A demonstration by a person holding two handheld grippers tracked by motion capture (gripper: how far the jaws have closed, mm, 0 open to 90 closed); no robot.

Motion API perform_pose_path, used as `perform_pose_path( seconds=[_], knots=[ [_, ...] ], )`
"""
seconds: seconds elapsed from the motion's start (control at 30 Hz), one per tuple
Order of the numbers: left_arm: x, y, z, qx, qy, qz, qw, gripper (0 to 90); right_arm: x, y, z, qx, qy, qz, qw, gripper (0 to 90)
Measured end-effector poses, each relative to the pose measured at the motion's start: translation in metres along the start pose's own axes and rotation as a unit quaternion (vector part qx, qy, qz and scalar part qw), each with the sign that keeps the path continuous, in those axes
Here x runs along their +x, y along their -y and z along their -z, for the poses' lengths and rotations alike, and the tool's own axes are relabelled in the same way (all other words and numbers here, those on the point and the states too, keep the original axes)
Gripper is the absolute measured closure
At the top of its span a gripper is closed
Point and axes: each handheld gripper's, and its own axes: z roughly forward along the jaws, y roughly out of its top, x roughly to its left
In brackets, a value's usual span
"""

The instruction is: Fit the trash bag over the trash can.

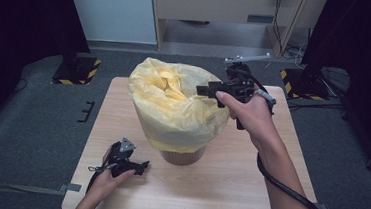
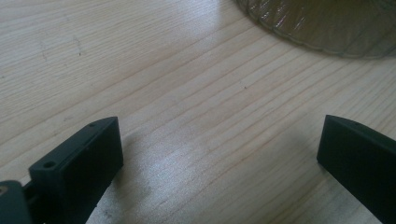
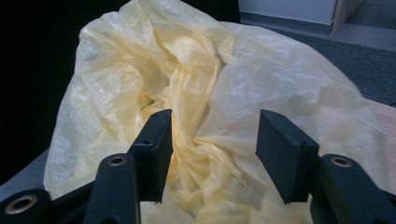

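A crumpled yellow plastic bag (image 1: 173, 101) covers a brown ribbed bin (image 1: 183, 157) in the middle of the wooden table (image 1: 227, 188). My right gripper (image 1: 202, 90) is held at the bag's right upper rim, pointing left over it. In the right gripper view it (image 3: 214, 149) stands open, with the bag's folds (image 3: 196, 93) just beyond the jaws and nothing held. My left gripper (image 1: 141, 167) rests low on the table at the front left, a little left of the bin. Its jaws (image 2: 219, 158) stand wide open over bare wood, with the bin's ribbed base (image 2: 327, 28) ahead.
The table's front edge runs just below my left hand. Grey carpet (image 1: 31, 122) surrounds the table. Black stands with striped bases (image 1: 78, 71) are at the back left and back right (image 1: 300, 81). A wooden desk (image 1: 221, 7) is behind.
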Motion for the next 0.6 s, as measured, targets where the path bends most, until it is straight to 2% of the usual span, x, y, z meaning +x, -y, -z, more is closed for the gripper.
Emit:
perform_pose_path(
  seconds=[0.03, 0.07, 0.37, 0.4, 0.6],
  knots=[
    [0.000, 0.000, 0.000, 0.000, 0.000, 0.000, 1.0000, 0.0, -0.006, 0.003, 0.006, -0.005, 0.003, -0.008, 1.0000, 48.4],
    [0.000, 0.000, 0.000, -0.001, 0.000, 0.000, 1.0000, 0.0, -0.006, 0.003, 0.006, -0.005, 0.003, -0.008, 1.0000, 48.4],
    [0.000, 0.001, 0.000, -0.003, 0.000, 0.001, 1.0000, 0.0, -0.035, 0.018, 0.039, -0.030, 0.025, -0.029, 0.9988, 54.1],
    [0.000, 0.001, 0.000, -0.003, 0.000, 0.002, 1.0000, 0.0, -0.043, 0.024, 0.045, -0.029, 0.029, -0.035, 0.9985, 56.6],
    [0.000, 0.001, 0.000, -0.004, 0.000, 0.001, 1.0000, 0.0, -0.060, 0.044, 0.054, -0.020, 0.043, -0.046, 0.9978, 62.6]
  ],
)
